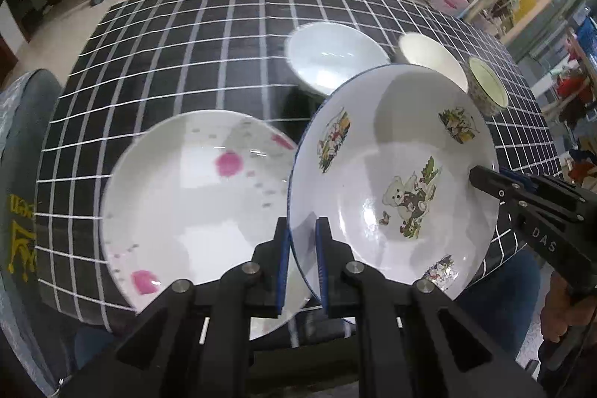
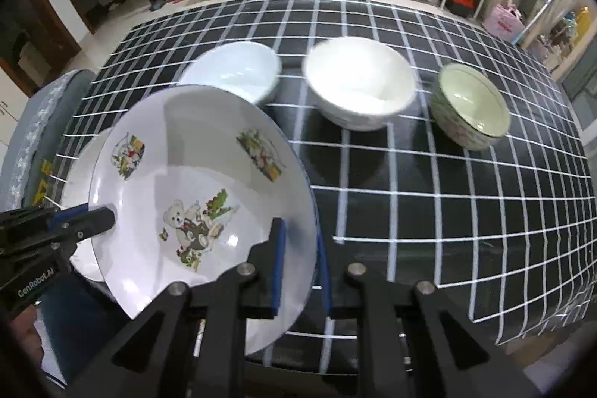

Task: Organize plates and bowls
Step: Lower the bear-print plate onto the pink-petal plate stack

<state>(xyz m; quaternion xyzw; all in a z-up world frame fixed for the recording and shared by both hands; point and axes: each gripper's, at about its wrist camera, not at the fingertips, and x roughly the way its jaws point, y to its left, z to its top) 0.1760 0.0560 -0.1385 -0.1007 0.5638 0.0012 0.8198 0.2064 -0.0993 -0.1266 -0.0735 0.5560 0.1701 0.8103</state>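
Left wrist view, left to right: pink plate [image 1: 194, 207] sat flat on the checked cloth [image 1: 179, 43] at lower left; bear plate [image 1: 391, 174] hung tilted just right of it, overlapping its right edge in the picture. Left gripper [image 1: 303, 230] at bottom centre was clamped narrow on the bear plate's near-left rim, one pad each side. Right gripper [image 1: 481, 179] came in from the right edge, pinching the opposite rim. Behind, in a row: white bowl [image 1: 335, 58], cream bowl [image 1: 433, 60], green bowl [image 1: 487, 86], all upright on the cloth. Right wrist view: left gripper [image 2: 106, 217] at left edge on the rim, right gripper [image 2: 302, 241] at bottom centre, narrow, rim between its pads.
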